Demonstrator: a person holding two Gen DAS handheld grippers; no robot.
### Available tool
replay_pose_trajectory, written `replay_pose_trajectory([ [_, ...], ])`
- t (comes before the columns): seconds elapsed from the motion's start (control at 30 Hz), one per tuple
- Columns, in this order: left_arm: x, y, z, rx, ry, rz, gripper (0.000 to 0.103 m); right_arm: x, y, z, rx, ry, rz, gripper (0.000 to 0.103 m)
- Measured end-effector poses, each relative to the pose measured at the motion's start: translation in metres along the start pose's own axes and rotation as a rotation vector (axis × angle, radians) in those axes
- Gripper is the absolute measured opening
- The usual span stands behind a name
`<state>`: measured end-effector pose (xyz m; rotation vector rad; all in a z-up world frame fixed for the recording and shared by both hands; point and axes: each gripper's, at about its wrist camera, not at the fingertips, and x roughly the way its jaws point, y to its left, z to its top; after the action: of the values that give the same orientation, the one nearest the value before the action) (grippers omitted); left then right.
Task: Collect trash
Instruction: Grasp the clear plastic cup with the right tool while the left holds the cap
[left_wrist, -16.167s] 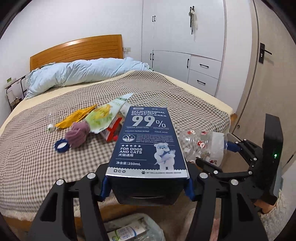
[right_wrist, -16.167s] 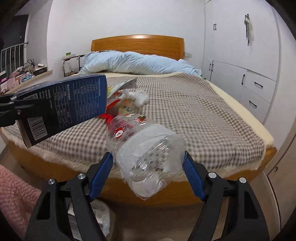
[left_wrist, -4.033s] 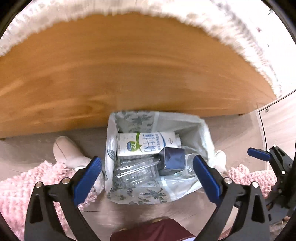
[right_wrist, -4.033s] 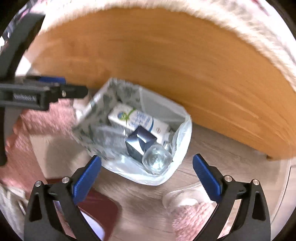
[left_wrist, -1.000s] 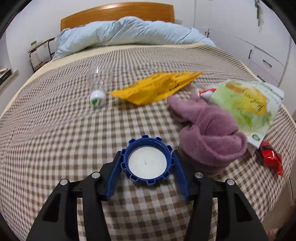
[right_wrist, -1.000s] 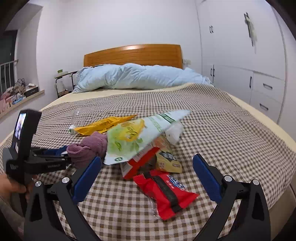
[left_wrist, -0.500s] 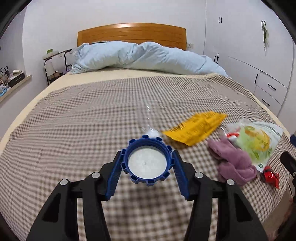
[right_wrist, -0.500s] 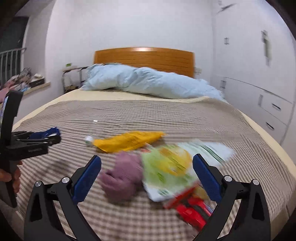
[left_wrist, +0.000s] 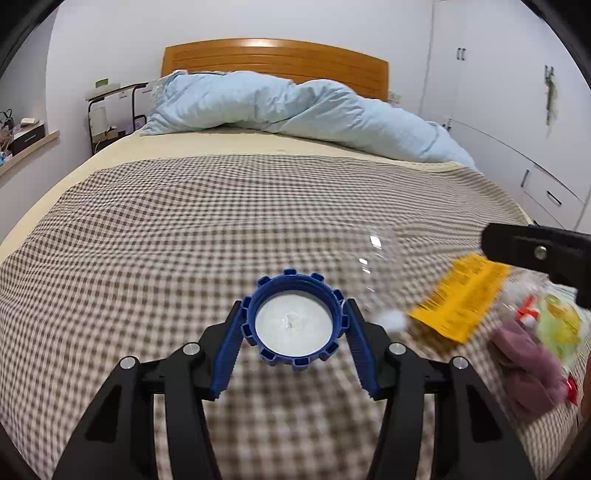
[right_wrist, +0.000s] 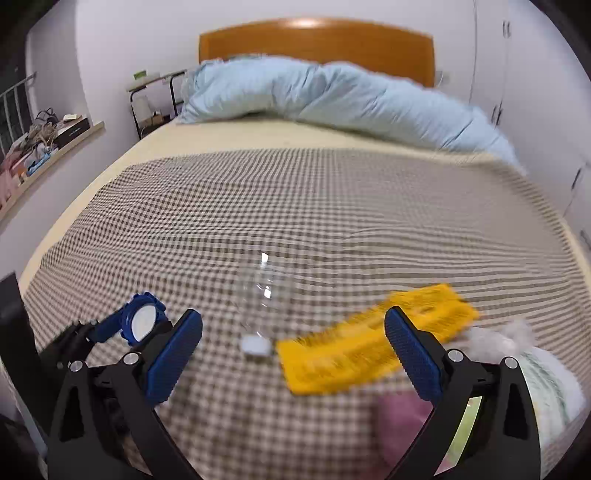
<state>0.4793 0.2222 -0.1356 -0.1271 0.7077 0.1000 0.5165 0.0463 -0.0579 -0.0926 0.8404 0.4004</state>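
Empty R claw over clear bottle

blue cap lifted off checked blanket; right gripper swung over clear bottle, yellow packet

Left gripper clamped; right gripper spread wide.

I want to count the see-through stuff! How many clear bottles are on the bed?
1. The clear bottle lies on the checked blanket, white cap toward the camera, just left of the yellow wrapper. Others could hide under the trash pile at right.
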Motion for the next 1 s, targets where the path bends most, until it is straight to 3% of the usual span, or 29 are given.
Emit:
replay_pose_trajectory([
  [0.2,0.039,0.021,0.025,-0.081,0.077,-0.110,0.051,0.067,0.002,0.024,0.116,0.122,0.013,0.095],
  [0.27,0.048,0.026,0.024,-0.095,0.082,-0.125,0.051,0.083,0.001,0.027,0.144,0.150,0.011,0.076],
  [0.3,0.051,0.026,0.024,-0.099,0.081,-0.128,0.051,0.088,0.001,0.026,0.162,0.163,0.001,0.060],
  [0.4,0.060,0.029,0.019,-0.103,0.081,-0.104,0.051,0.104,-0.002,0.026,0.221,0.176,0.016,0.060],
  [0.57,0.068,0.040,0.015,-0.170,0.105,-0.175,0.051,0.116,0.003,0.025,0.247,0.172,0.039,0.060],
  [0.63,0.069,0.040,0.014,-0.167,0.102,-0.202,0.051,0.120,0.005,0.024,0.257,0.179,0.047,0.054],
  [0.83,0.066,0.024,0.013,-0.089,0.086,-0.213,0.051,0.093,0.006,0.015,0.239,0.128,0.008,0.050],
  [1.0,0.061,0.020,0.010,-0.084,0.068,-0.225,0.051,0.056,-0.001,0.012,0.212,0.023,-0.060,0.050],
])
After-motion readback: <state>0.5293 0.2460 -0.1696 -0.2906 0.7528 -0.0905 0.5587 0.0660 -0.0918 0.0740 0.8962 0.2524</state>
